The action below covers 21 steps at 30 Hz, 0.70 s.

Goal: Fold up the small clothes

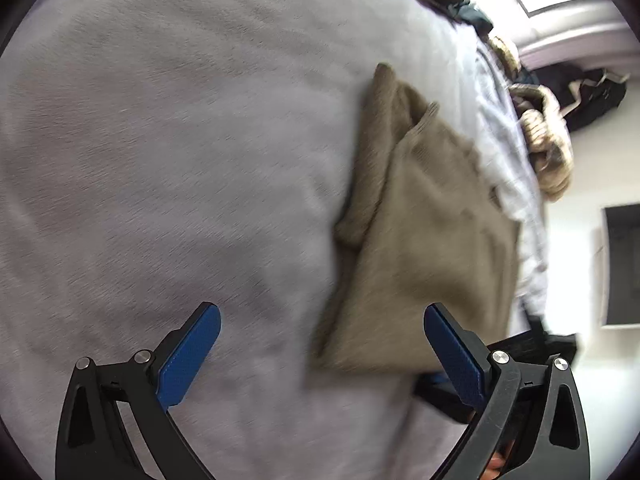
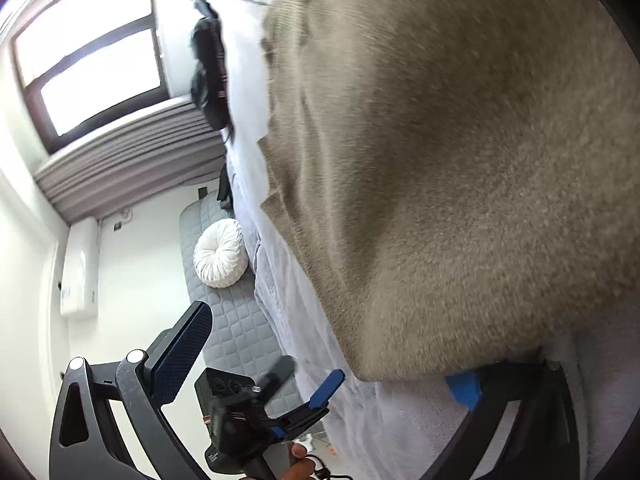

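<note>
The left gripper (image 1: 322, 346) hangs released over the grey blanket (image 1: 180, 140). The right gripper (image 2: 332, 350) looks spread too, though the brown knit garment (image 2: 460, 160) drapes one finger. Mid-fold, probably; next comes gripping an edge.

No writing, label, brand, number or sign can be read in either view; the only candidate is a small pale mark on the black camera block (image 2: 224, 432) held in the person's hand, and it is too blurred and small to make out.
</note>
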Tool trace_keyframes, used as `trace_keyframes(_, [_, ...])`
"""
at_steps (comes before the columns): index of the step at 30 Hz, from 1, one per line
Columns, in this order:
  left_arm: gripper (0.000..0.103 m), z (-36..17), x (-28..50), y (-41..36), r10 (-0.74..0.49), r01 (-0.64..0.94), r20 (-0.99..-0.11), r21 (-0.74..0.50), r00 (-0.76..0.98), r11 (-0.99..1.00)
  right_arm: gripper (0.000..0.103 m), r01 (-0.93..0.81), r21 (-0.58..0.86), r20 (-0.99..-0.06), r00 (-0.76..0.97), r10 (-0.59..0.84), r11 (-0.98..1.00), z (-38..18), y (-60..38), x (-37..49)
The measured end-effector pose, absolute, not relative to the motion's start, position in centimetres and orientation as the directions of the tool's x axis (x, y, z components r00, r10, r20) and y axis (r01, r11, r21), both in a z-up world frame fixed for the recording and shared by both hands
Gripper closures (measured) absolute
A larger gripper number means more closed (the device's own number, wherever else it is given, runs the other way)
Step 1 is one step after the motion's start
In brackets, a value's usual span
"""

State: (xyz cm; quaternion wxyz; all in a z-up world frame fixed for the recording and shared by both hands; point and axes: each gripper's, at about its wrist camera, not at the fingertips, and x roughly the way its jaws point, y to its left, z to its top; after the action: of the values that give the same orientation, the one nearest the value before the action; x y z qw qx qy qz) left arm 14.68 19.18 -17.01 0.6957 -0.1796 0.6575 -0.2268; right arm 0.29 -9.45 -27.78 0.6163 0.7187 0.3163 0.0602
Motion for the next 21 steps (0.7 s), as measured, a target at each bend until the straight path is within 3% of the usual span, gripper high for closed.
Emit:
trace_keyframes(2, [0.002,-17.1,15.6,18.8,-0.587,0.077,-0.809,-0.585,0.014,0.808,0.015,0.398,0.915,-0.301,0.775,0.556,-0.061,-28.3,-9.2,0.8])
trace_keyframes(4, [0.002,-17.2,16.2,18.2,-0.595,0.087,-0.804,-0.592,0.006,0.801,0.062,0.44,0.896,-0.324,0.741,0.589,-0.062,-29.0,-8.8,1.3])
trace_keyframes(7, [0.002,-17.6,17.1,17.1,-0.616,0.087,-0.788,-0.615,-0.016,0.784,0.088,0.413,0.909,-0.3,0.743,0.599,-0.057,-29.1,-9.0,1.5])
trace_keyframes(12, [0.002,-18.8,18.7,15.6,-0.726,0.033,-0.683,-0.729,-0.08,0.683,0.089,0.273,0.962,-0.202,0.77,0.605,-0.027,-25.4,-10.6,2.5])
trace_keyframes(17, [0.002,-20.5,21.0,13.1,-0.821,-0.051,-0.555,-0.824,-0.137,0.565,0.089,0.214,0.976,-0.183,0.757,0.627,0.025,-22.8,-11.3,3.5])
trace_keyframes(21, [0.002,-20.5,22.2,9.5,-0.843,-0.01,-0.496,-0.861,-0.21,0.509,0.089,0.21,0.975,-0.205,0.733,0.648,0.07,-21.9,-11.1,4.0])
